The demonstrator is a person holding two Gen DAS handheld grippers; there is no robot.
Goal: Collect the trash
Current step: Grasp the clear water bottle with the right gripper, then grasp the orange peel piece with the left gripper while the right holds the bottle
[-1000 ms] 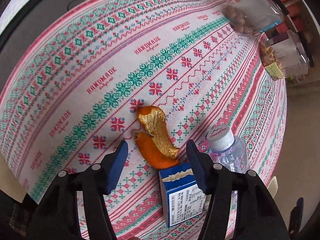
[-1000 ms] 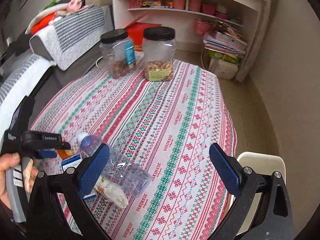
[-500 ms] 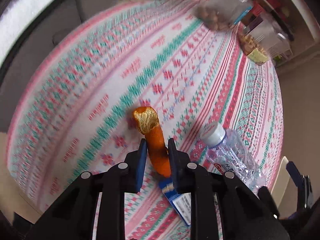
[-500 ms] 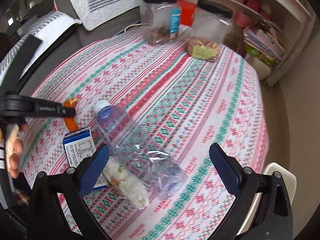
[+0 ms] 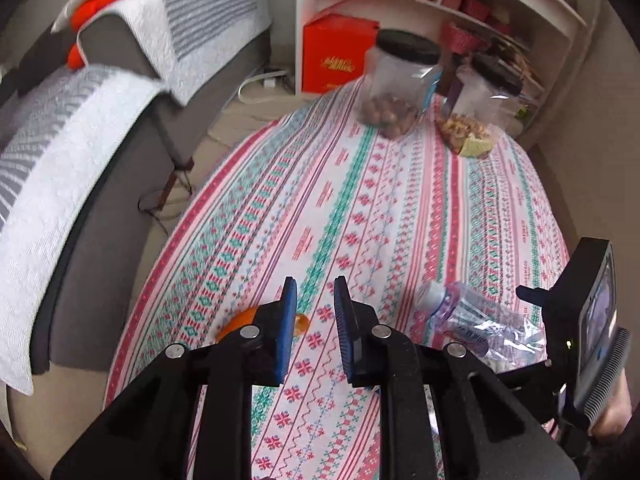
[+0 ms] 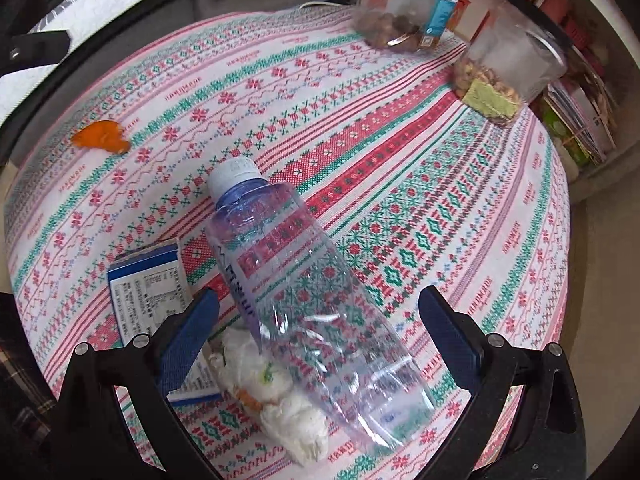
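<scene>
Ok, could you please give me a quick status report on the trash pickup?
Left tool narrowly open, empty; right tool wide open over plastic bottle. Orange peel on tablecloth. Carton, tissue wad beside bottle.

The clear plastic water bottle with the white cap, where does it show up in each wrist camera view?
Left wrist: clear plastic water bottle lies at right, beside the nearly shut left gripper.
Right wrist: bottle fills the centre, between the open right gripper.
Shared landmark: orange peel.
</scene>
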